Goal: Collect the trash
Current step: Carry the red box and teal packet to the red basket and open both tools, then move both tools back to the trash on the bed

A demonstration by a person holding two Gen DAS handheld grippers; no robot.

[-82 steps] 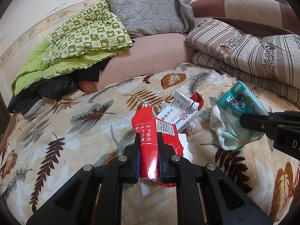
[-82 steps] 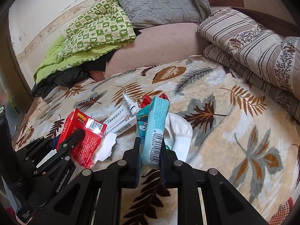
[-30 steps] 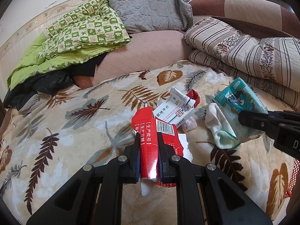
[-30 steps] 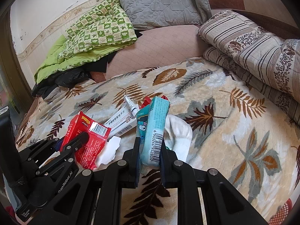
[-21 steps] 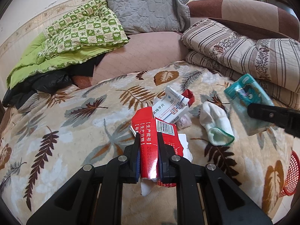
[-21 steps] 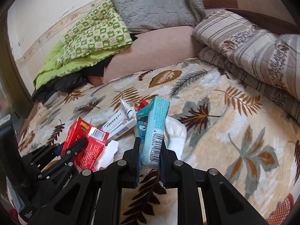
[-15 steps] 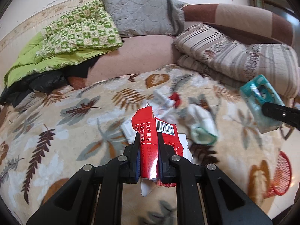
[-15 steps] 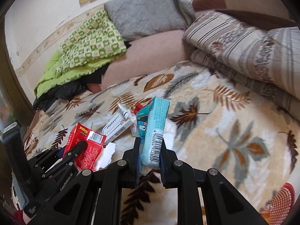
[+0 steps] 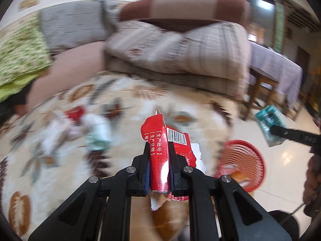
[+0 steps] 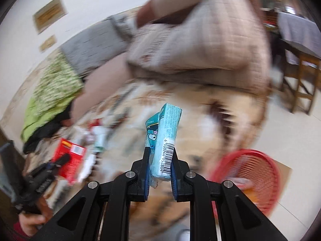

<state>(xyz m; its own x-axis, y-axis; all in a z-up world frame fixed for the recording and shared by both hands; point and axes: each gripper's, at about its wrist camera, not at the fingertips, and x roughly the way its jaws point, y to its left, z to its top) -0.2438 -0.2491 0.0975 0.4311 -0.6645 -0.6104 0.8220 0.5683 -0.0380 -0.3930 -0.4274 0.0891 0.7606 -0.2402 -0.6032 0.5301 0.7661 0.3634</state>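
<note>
My left gripper [image 9: 159,146] is shut on a torn red carton [image 9: 160,140] with a barcode, held upright above the leaf-patterned blanket [image 9: 60,140]. My right gripper [image 10: 159,152] is shut on a teal tissue pack [image 10: 166,130] with a cartoon face. A red mesh basket [image 9: 240,160] stands on the floor at the lower right of both views, also as the basket [image 10: 254,176], with some scraps inside. In the left wrist view the teal pack [image 9: 269,124] hangs above and right of the basket. The red carton [image 10: 70,156] shows at the left of the right wrist view. Everything beyond the grippers is blurred.
A white sock [image 9: 98,134], a red scrap [image 9: 76,113] and other litter lie on the blanket. Striped folded quilts [image 9: 180,52], a grey pillow [image 9: 72,28] and a green checked quilt [image 9: 18,52] are at the back. A wooden table with stools [image 9: 266,84] stands on the tiled floor.
Both grippers have swung right off the litter pile, each keeping its item. The red basket and the tiled floor have come into view. The sock and boxes now lie to the left.
</note>
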